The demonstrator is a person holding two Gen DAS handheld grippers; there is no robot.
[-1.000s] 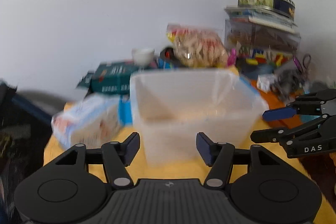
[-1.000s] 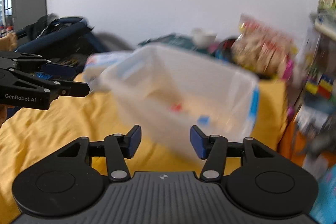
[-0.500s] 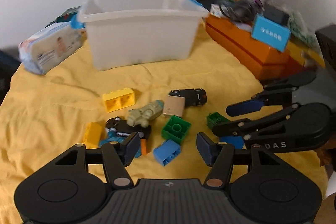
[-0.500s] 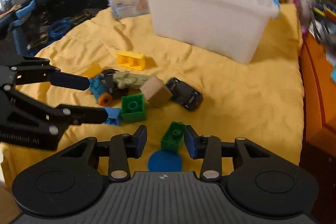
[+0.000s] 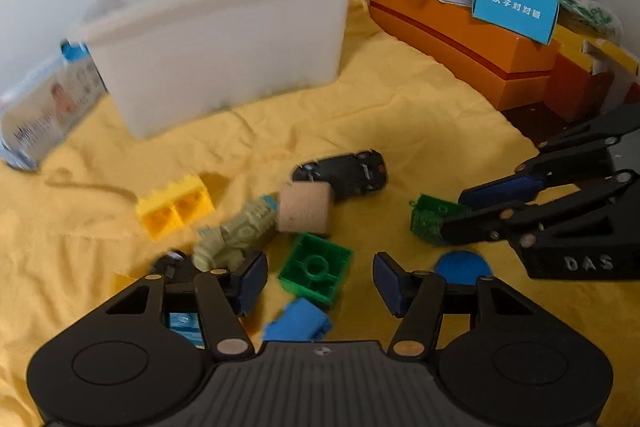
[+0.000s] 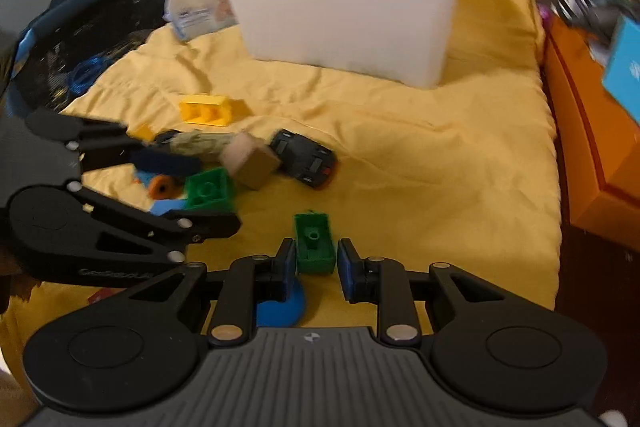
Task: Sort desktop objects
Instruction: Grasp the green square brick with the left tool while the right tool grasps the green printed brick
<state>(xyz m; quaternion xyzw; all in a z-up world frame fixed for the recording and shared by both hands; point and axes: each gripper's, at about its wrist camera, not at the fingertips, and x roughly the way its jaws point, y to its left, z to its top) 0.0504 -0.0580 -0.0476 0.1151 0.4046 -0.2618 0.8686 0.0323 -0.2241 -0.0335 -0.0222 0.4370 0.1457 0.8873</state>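
Note:
Toys lie on the yellow cloth (image 5: 400,115) in front of a white bin (image 5: 224,39) (image 6: 348,7). My right gripper (image 6: 318,269) (image 5: 452,213) has a small green brick (image 6: 314,247) (image 5: 430,219) between its closing jaws. One pad is at the brick's side and a slim gap shows at the other. My left gripper (image 5: 320,281) (image 6: 216,193) is wide and slowly closing, with a larger green brick (image 5: 316,269) (image 6: 208,191) between the fingertips, untouched. Nearby lie a yellow brick (image 5: 174,209), wooden cube (image 5: 306,207), black toy car (image 5: 344,173), olive toy (image 5: 236,231), blue brick (image 5: 298,321) and blue disc (image 5: 462,267).
Stacked orange boxes (image 5: 460,35) (image 6: 592,131) with a blue card box (image 5: 514,7) and cables line the right side. A wipes pack (image 5: 40,115) (image 6: 200,7) lies left of the bin. A dark bag (image 6: 80,39) sits beyond the cloth's left edge.
Both grippers swung down from facing the bin to just above the toys. The right jaws narrowed around the small green brick. The left jaws closed slightly.

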